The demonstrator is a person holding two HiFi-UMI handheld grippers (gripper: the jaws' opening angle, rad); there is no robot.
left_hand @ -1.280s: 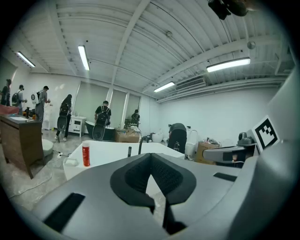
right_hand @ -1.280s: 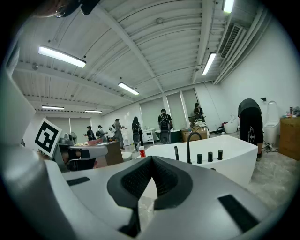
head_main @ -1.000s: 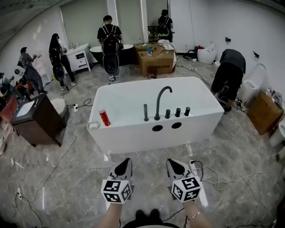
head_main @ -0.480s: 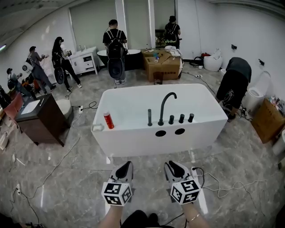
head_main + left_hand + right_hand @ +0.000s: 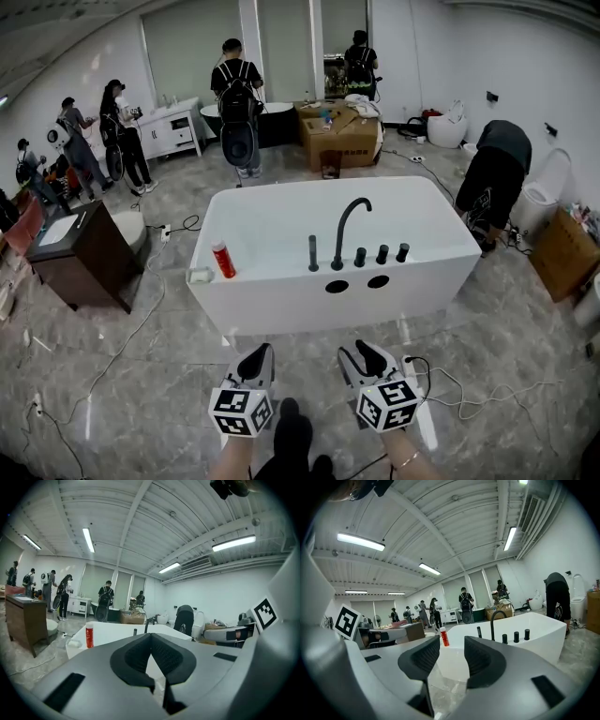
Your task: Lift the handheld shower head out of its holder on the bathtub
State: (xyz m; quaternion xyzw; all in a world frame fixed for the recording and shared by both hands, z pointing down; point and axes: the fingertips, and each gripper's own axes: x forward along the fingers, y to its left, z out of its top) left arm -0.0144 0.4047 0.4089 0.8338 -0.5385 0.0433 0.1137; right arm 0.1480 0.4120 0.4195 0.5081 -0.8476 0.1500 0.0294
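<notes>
**Q:** State of the tools, nearest first?

**A:** Both are at lower centre of frame. The left gripper (image 5: 260, 351) is pressed together and empty. The right gripper (image 5: 360, 352) has its jaws opening with nothing between them, likely being readied for the grasp.

**Q:** And the target?

**A:** The shower head (image 5: 313, 253) is a slim black post, upright in its holder on the bathtub's (image 5: 281, 305) near rim. It sits mid-frame, just left of the curved tap (image 5: 349, 220). Both grippers are well short of it.

Bright, even light from ceiling tubes (image 5: 361, 541); pale streaks of glare on glossy floor (image 5: 91, 412); strong fisheye bending, dark vignetted corners.
</notes>
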